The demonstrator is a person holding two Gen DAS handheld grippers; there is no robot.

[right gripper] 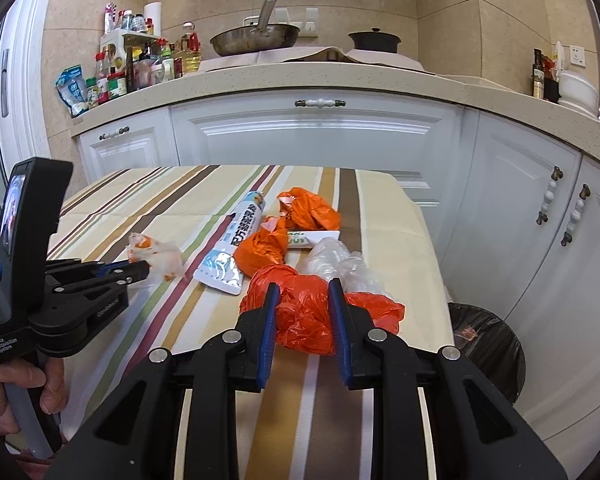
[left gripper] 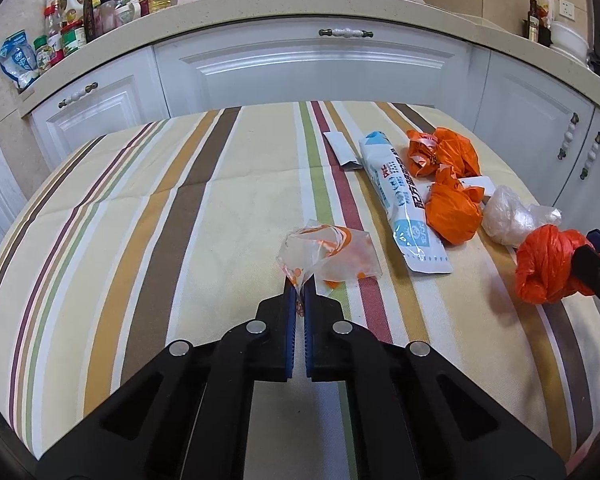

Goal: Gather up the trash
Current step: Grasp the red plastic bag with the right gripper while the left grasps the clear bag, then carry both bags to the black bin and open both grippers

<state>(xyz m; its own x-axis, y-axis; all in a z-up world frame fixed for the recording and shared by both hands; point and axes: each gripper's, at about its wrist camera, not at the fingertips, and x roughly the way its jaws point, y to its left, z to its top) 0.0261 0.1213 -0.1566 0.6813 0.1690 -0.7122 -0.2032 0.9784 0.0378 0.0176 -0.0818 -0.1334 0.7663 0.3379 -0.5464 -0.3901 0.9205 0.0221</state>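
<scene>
My left gripper (left gripper: pixel 299 285) is shut on a corner of a clear plastic wrapper with orange print (left gripper: pixel 327 257), which lies on the striped tablecloth (left gripper: pixel 180 216). The same wrapper (right gripper: pixel 156 256) shows at the left gripper's tip (right gripper: pixel 146 270) in the right wrist view. My right gripper (right gripper: pixel 303 292) is shut on a crumpled orange plastic bag (right gripper: pixel 304 316), held just above the cloth; that bag (left gripper: pixel 548 266) appears at the right edge of the left wrist view. Two more orange bags (left gripper: pixel 452 214) (left gripper: pixel 444 150), a white-and-blue pouch (left gripper: pixel 404 204) and a clear crumpled bag (left gripper: pixel 508 216) lie beside them.
A black-lined waste bin (right gripper: pixel 488 348) stands on the floor off the table's right edge. White kitchen cabinets (right gripper: pixel 312 136) and a worktop with bottles, a pan (right gripper: pixel 256 40) and a pot stand behind the table. A hand (right gripper: pixel 16 392) holds the left gripper's handle.
</scene>
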